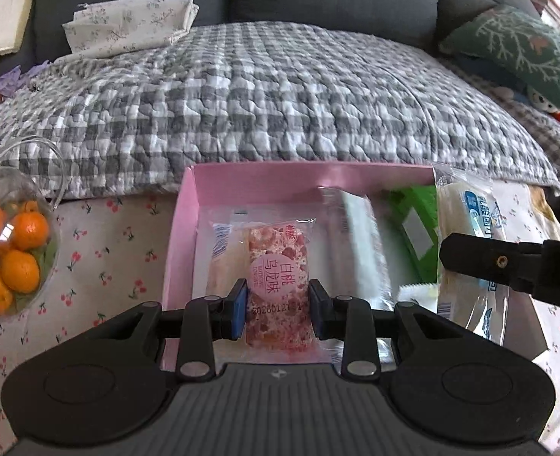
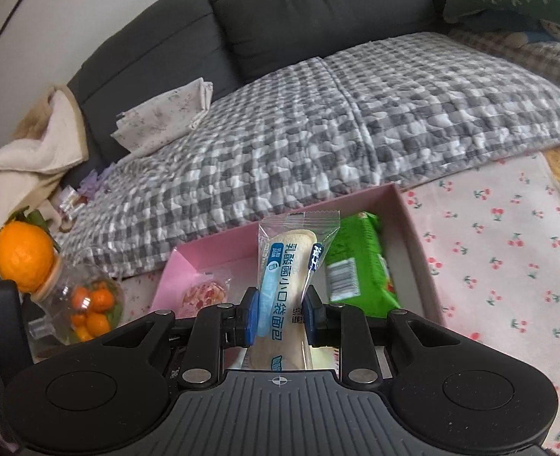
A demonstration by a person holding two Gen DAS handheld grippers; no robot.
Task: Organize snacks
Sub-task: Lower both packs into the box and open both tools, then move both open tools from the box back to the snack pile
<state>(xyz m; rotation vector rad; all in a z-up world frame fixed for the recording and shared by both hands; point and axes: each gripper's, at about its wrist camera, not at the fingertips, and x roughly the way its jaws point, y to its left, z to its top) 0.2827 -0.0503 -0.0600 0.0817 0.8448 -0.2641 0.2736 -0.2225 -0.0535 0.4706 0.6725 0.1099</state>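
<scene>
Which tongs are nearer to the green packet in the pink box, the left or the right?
Right. The right tongs, shut on the bread packet, hang just beside the green packet. The left tongs, shut on the pink snack, are further off, at the box's other side.

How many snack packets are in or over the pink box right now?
5 visible: pink nougat packet in the left gripper; clear-wrapped packet beneath it; white packet mid-box; green packet on the right; bread packet in the right gripper. Others may be hidden underneath.
</scene>
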